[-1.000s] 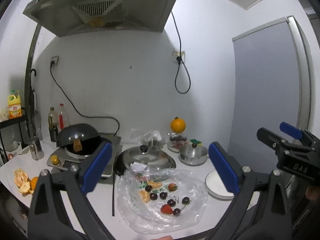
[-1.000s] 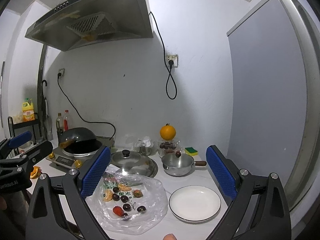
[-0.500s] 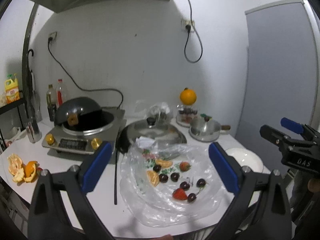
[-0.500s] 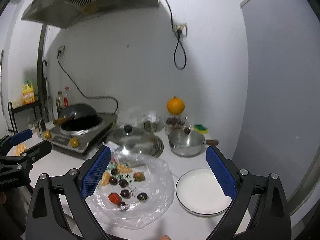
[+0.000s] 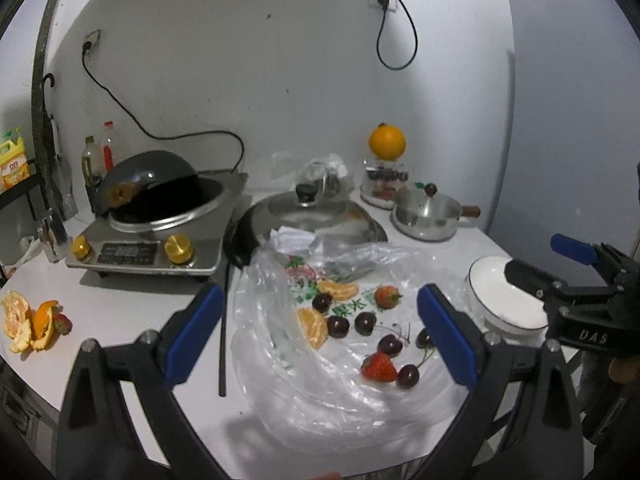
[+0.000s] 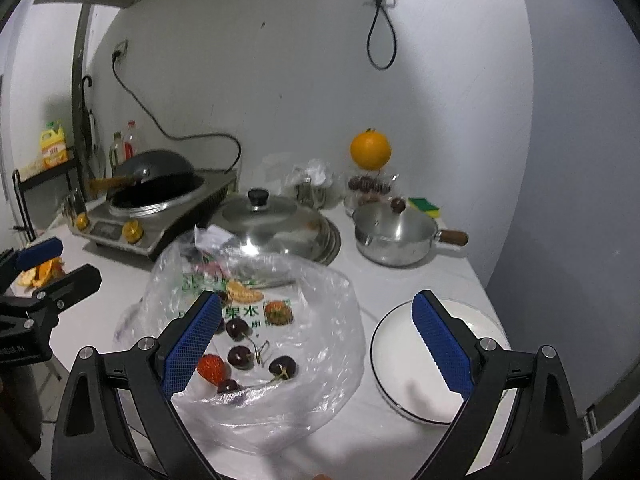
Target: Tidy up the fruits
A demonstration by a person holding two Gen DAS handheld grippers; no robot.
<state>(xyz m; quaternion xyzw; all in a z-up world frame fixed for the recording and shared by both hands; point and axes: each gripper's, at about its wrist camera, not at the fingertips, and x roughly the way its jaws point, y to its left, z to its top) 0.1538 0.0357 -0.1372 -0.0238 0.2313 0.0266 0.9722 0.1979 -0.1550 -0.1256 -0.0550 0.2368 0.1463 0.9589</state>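
Note:
A clear plastic bag (image 5: 304, 384) (image 6: 328, 296) lies flat on the white counter with fruit on it: two strawberries (image 5: 379, 367) (image 6: 211, 368), several dark cherries (image 5: 365, 323) (image 6: 240, 357) and two orange segments (image 5: 313, 326) (image 6: 242, 291). To its right sits an empty white plate (image 5: 500, 300) (image 6: 400, 360). My left gripper (image 5: 320, 336) hovers open above the bag, nothing between its fingers. My right gripper (image 6: 316, 340) is also open and empty, between bag and plate; it shows at the right edge of the left wrist view too.
Behind the bag are a steel lid on a pan (image 5: 308, 216), a small lidded saucepan (image 6: 394, 236), a jar topped by a whole orange (image 6: 370, 150), and an induction cooker with a dark wok (image 5: 160, 208). Orange peel (image 5: 28, 324) lies at the counter's left.
Both grippers have tilted down and moved closer to the counter, so the bag, fruit and plate now sit larger and between the fingers. Both stayed open.

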